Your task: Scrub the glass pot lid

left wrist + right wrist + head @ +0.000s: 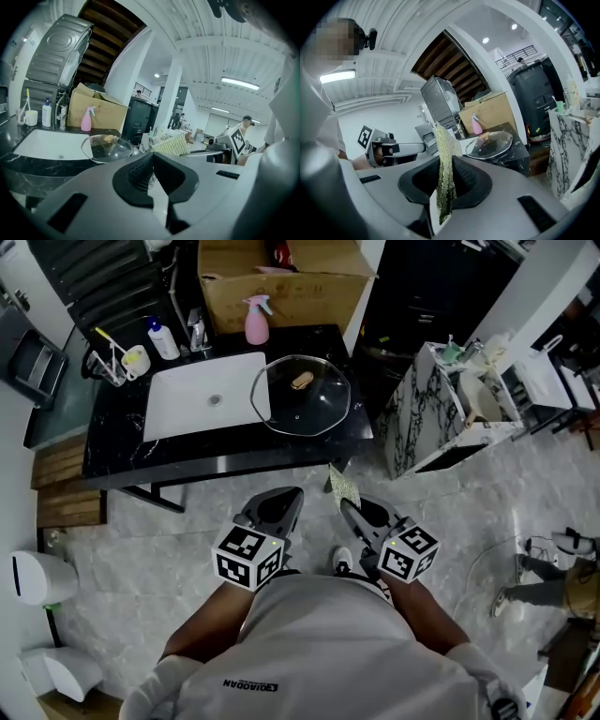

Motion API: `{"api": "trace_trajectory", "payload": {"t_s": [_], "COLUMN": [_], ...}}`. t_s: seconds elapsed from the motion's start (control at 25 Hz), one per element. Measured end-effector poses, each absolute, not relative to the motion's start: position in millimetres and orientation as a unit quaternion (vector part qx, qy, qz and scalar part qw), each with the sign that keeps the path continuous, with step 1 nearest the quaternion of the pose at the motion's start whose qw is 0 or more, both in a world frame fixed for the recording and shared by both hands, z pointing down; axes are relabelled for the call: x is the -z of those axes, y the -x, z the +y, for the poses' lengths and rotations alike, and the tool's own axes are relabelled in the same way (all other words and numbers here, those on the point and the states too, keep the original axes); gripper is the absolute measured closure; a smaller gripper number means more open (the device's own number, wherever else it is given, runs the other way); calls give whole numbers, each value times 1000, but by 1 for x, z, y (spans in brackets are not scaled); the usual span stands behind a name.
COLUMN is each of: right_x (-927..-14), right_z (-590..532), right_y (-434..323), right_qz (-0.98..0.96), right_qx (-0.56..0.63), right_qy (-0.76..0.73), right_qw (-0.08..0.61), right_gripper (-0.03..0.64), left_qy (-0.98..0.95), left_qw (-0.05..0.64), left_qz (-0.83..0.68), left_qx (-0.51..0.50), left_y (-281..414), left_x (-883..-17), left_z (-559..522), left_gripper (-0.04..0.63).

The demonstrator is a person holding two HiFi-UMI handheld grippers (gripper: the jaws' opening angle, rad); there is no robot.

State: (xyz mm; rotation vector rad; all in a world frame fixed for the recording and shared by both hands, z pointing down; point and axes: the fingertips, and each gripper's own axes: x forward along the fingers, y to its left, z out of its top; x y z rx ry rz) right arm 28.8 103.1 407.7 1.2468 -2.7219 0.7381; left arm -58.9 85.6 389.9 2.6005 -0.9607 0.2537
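The glass pot lid [300, 395] lies on the black counter [225, 462], overlapping the right edge of the white sink [187, 404]; it has a tan knob. Both grippers hang in front of the counter, apart from the lid. My left gripper [286, 497] is shut with nothing in it. My right gripper [348, 506] is shut on a green-gold scrub cloth [343, 486] that stands up from the jaws. In the right gripper view the cloth [444, 159] sits pinched between the pads, with the lid [492, 144] beyond. The left gripper view shows the lid [107, 148] ahead.
A pink spray bottle [256, 320], a white pump bottle [162, 338] and a cup with brushes [134, 360] stand along the counter's back. A cardboard box [281, 282] sits behind. A marble-patterned cabinet [427, 413] stands to the right.
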Motion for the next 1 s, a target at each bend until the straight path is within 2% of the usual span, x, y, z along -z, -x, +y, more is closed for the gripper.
{"api": "trace_trajectory", "payload": {"t_s": [1.0], "right_x": [-399], "right_z": [99], "right_y": [-40], "right_qz": [-909], "right_qx": [-204], "right_qy": [-362], "right_qw": [40], "right_gripper": [534], "left_qy": [-909], "left_qw": [154], "left_qz": [-373], "left_qx": [-100], "left_y": [35], "left_x": [-386], "left_z": [94], "left_gripper": [580]}}
